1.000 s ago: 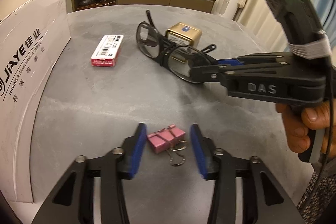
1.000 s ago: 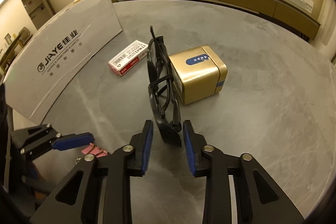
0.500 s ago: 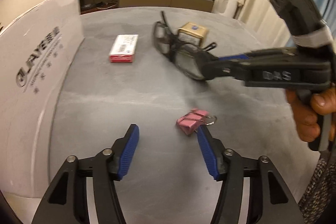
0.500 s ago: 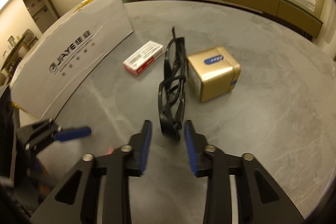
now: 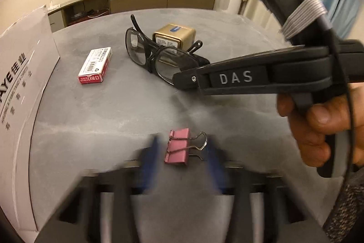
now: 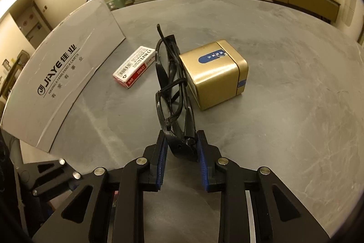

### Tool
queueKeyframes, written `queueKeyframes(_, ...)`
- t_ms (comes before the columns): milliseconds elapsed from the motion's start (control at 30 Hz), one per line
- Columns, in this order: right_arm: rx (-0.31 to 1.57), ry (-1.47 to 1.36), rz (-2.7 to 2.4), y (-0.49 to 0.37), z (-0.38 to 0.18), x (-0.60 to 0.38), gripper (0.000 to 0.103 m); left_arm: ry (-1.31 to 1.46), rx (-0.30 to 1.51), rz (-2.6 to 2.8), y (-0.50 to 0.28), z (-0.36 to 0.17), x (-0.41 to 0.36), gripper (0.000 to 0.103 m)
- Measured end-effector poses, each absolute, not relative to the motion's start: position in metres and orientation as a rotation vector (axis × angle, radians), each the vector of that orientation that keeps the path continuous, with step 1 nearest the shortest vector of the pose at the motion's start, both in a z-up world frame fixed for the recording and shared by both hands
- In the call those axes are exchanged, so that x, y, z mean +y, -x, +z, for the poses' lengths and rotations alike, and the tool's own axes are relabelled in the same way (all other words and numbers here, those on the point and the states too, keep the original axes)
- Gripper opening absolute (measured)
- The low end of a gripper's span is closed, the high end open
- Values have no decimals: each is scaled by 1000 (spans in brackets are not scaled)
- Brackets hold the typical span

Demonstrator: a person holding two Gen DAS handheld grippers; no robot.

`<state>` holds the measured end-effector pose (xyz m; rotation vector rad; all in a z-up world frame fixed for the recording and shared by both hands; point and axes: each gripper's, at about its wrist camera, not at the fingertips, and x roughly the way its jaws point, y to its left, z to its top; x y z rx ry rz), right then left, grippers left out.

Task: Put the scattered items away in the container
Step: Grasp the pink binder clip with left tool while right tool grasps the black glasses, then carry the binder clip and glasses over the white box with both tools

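A pink binder clip (image 5: 178,149) lies flat on the grey table (image 5: 109,115). It sits between the blurred blue pads of my left gripper (image 5: 182,159), which is open with a gap on both sides. Black glasses (image 5: 150,55) are folded and stand on edge against a gold tin (image 5: 174,37). My right gripper (image 6: 182,148) is shut on the near hinge end of the glasses (image 6: 169,83). In the left wrist view the right gripper (image 5: 182,81) reaches in from the right. The white cardboard box (image 5: 20,83) stands along the left.
A red-and-white staple box (image 5: 95,65) lies between the white box (image 6: 63,74) and the glasses. The gold tin (image 6: 216,74) touches the glasses on the right. A person's hand (image 5: 318,126) holds the right gripper. Cabinets run along the far wall.
The pink clip slid right and turned, and it lies between my left fingers again. My left gripper is moving and blurred. The right pads have come in onto the glasses' end.
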<state>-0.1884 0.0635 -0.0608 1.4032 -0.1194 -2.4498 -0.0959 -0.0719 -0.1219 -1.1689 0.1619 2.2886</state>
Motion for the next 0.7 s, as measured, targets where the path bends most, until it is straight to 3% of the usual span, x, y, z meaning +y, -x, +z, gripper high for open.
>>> queueKeyframes(700,-71,-1266,-2470,154,-25,46,24,1072,-17,2386,110,-71,-123,21)
